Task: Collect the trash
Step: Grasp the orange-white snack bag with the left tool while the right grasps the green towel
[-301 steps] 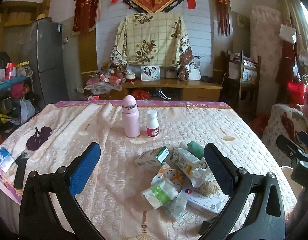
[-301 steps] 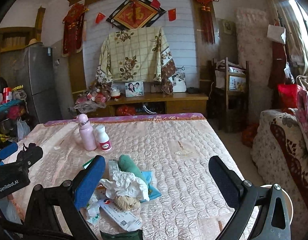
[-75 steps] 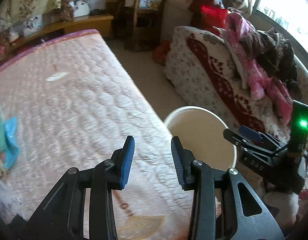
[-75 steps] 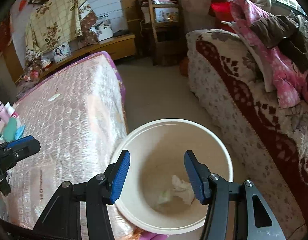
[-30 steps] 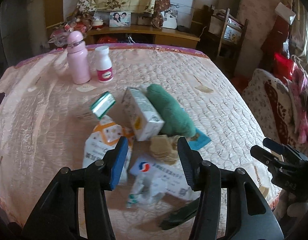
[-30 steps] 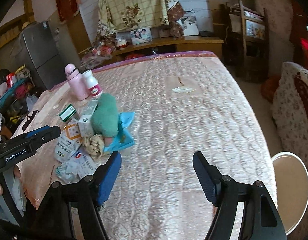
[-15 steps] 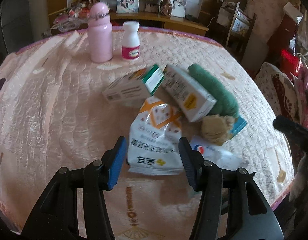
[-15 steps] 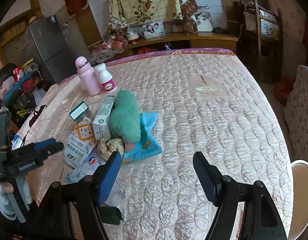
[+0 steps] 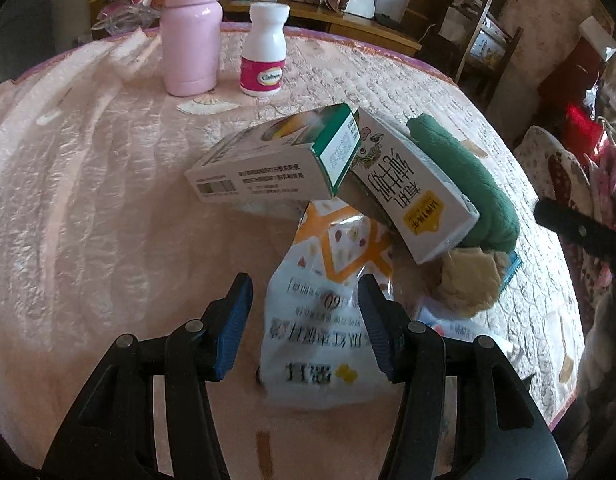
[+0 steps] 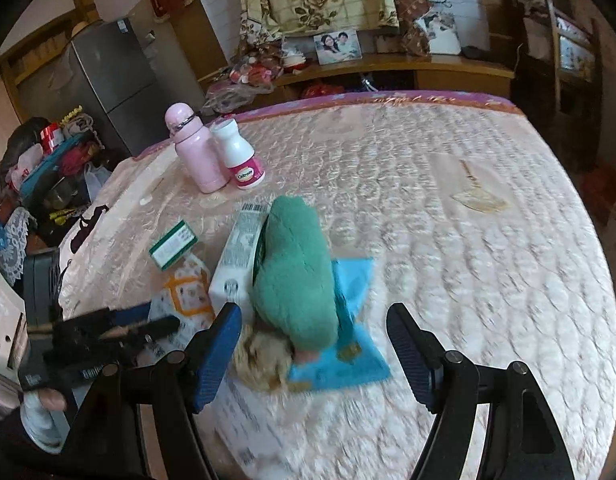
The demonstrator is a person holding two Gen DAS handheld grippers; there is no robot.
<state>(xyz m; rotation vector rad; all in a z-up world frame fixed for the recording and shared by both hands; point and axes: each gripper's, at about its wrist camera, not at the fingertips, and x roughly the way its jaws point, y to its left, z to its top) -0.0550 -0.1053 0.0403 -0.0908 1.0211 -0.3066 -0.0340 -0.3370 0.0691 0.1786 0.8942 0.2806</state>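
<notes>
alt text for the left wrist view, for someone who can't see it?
Open left gripper poised over a white-and-orange snack bag on a quilted pink bed cover. Behind the bag lie a green-ended carton, a milk carton and a rolled green towel; farther back stand a pink bottle and a white pill bottle.

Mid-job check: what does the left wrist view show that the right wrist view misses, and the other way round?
Left wrist only: the printed faces of the green-ended box and the white carton leaning together, and the left gripper open over the orange-and-white bag.

Right wrist only: the blue sheet under the green cloth roll, the grey fridge, and the right gripper open above the pile.

Both: the pink bottle, the white pill bottle, the beige wad and the quilted cover.
</notes>
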